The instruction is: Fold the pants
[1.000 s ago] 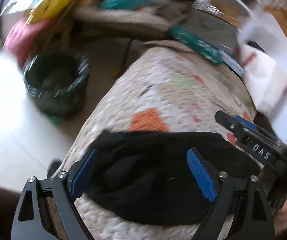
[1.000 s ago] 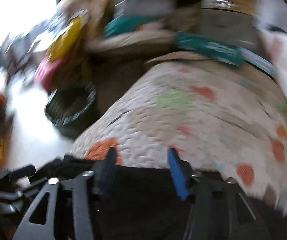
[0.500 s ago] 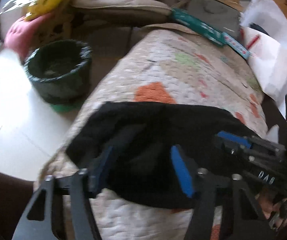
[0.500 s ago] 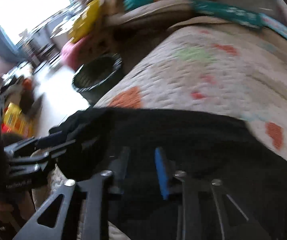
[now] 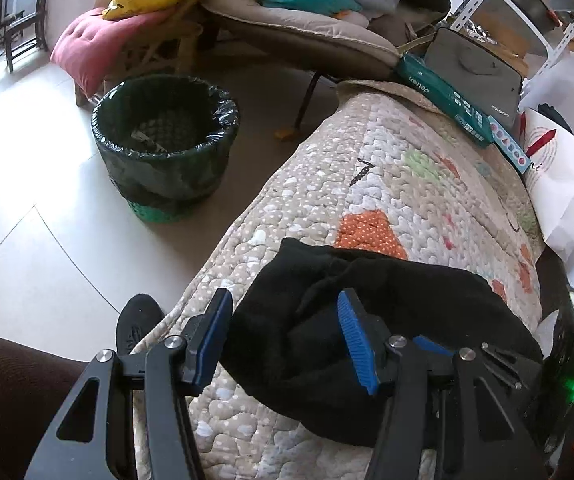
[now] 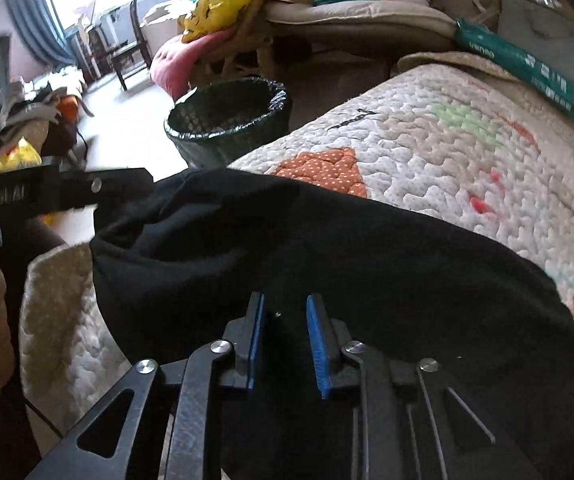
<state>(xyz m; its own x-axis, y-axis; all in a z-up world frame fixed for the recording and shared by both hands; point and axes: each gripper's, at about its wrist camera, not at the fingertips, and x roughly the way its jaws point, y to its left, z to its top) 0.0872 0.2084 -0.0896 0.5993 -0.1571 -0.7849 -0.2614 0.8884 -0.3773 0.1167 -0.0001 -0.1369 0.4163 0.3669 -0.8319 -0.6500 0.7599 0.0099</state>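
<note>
Black pants point(image 5: 407, 292) lie bunched across a patchwork quilt point(image 5: 387, 184). My left gripper point(image 5: 287, 332) points down at their left end, and a thick wad of the cloth fills the space between its blue pads. In the right wrist view the pants point(image 6: 327, 240) stretch from left to right over the quilt point(image 6: 447, 140). My right gripper point(image 6: 285, 328) sits on their near edge with its jaws closing, black cloth pinched between the pads. The left gripper point(image 6: 119, 184) shows as a black bar at the pants' left end.
A green bin with a black liner point(image 5: 167, 140) stands on the tiled floor left of the quilt. Cushions, boxes and a grey bag crowd the far side. A white paper bag point(image 5: 559, 184) sits at the right. A dark shoe point(image 5: 137, 320) and a brown-clad leg point(image 5: 7, 400) are near the quilt's edge.
Both grippers have come down onto the pants and their jaws have narrowed around the cloth. The left end of the pants has bunched up.
</note>
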